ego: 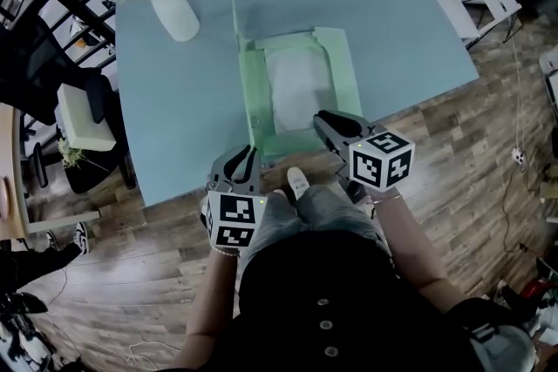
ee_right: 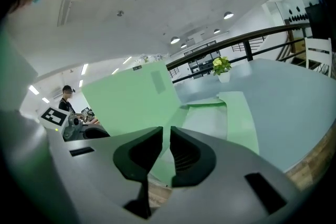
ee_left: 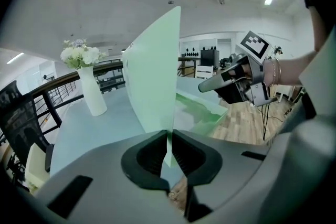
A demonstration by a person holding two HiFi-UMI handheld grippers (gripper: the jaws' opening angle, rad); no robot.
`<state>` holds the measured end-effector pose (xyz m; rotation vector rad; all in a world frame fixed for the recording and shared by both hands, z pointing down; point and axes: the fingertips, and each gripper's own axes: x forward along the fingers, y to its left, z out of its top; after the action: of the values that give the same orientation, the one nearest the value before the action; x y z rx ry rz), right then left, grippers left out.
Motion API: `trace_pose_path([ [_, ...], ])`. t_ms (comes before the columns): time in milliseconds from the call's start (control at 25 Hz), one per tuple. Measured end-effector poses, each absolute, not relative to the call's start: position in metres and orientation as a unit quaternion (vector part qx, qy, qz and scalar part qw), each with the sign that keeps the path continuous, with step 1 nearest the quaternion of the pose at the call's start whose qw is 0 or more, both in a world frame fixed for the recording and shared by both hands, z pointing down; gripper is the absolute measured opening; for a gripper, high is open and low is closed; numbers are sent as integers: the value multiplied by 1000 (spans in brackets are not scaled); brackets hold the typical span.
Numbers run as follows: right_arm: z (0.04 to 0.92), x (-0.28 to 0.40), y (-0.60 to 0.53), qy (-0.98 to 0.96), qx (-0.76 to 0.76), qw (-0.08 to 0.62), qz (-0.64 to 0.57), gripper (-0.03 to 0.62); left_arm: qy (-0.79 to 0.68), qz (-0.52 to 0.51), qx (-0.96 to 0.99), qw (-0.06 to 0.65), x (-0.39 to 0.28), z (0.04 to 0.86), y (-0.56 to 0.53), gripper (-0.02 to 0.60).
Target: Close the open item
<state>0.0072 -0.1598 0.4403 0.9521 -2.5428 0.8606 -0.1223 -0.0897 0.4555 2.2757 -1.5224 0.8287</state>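
Folder (ego: 296, 83), green, lies on the bench (ego: 174, 118) near its front edge, right in front of the person. Not closed yet.

Progress, as I judge it: early to mid.
- Big left cover (ego: 251, 96) is up approx. vertical, standing on edge, not folded over the middle.
- Far flap (ego: 281, 39) and right flap (ego: 344, 65) lie spread flat outward w/ the pale inside showing btwn them.
- Near flap (ego: 288, 139) at the front edge looks partly lifted.
- Left to do: fold flaps in, then bring the cover down flat over them.

Left tool (ego: 248, 165): jaws nearly together, clamped on the lower front corner of the cover; thin green sheet runs straight through the gap in the left gripper view.

Right tool (ego: 324, 125): at the folder's front right, jaws only a narrow slit apart. In the right gripper view green sheet sits in that slit and hangs below it, so prob. a pinch on the near flap, though less clear than the left.
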Motion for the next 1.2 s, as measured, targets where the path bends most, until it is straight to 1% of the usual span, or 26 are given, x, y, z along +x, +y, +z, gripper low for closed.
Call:
trace_pose_path([
  [200,418,14,-170,-885,329,109,311,48,-502,299,802,127,-112,455,-91,43],
  [280,407,14,-177,-890,326,99,303,71,-492,307,806,118,-108,456,-92,43],
  [440,387,11,-189,-898,315,80,297,94,-473,329,811,101,-100,457,-91,44],
  [600,368,4,-197,-903,290,50,314,112,-461,335,815,102,-95,459,-90,46],
  [880,343,-8,-217,-915,263,43,303,126,-450,336,821,100,-90,461,-91,49],
  [1040,330,-14,-228,-908,258,15,329,129,-442,333,826,103,-87,465,-91,51],
  [1200,330,-17,-233,-900,252,6,355,135,-434,335,830,100,-79,465,-91,52],
])
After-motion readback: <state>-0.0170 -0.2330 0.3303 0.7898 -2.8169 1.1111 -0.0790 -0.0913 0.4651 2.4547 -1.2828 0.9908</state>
